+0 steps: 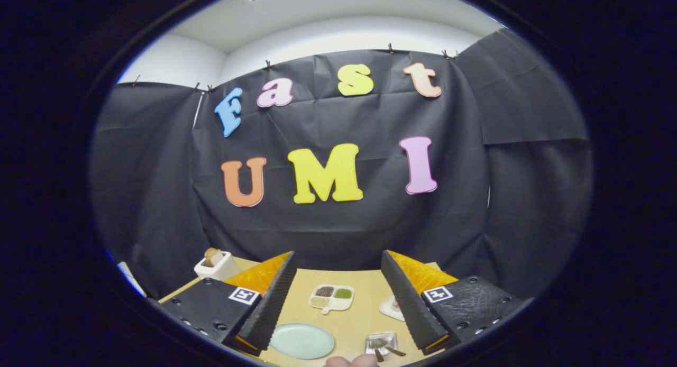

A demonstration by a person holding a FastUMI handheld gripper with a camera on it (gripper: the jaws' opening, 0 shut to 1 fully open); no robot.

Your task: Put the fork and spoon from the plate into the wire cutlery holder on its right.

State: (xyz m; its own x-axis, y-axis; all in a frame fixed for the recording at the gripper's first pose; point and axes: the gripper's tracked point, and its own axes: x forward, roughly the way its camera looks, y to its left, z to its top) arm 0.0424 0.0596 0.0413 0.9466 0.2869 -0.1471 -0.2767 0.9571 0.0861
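Below, one plate (pixel 302 340), one holder (pixel 382 342).

Pale green plate (pixel 302 340) bare; cutlery (fork, spoon) in wire holder (pixel 382 342).

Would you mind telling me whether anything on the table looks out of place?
Nothing is spilled or damaged. The pale green plate lies bare, while cutlery handles already stick out of the wire cutlery holder beside it. The gripper hangs open.

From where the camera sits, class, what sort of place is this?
Probably a staged recording booth, not a real kitchen: black cloth wall, pale wooden table set with a round pale green plate and a white divided dish. The gripper hovers above the table, jaws open and holding nothing.
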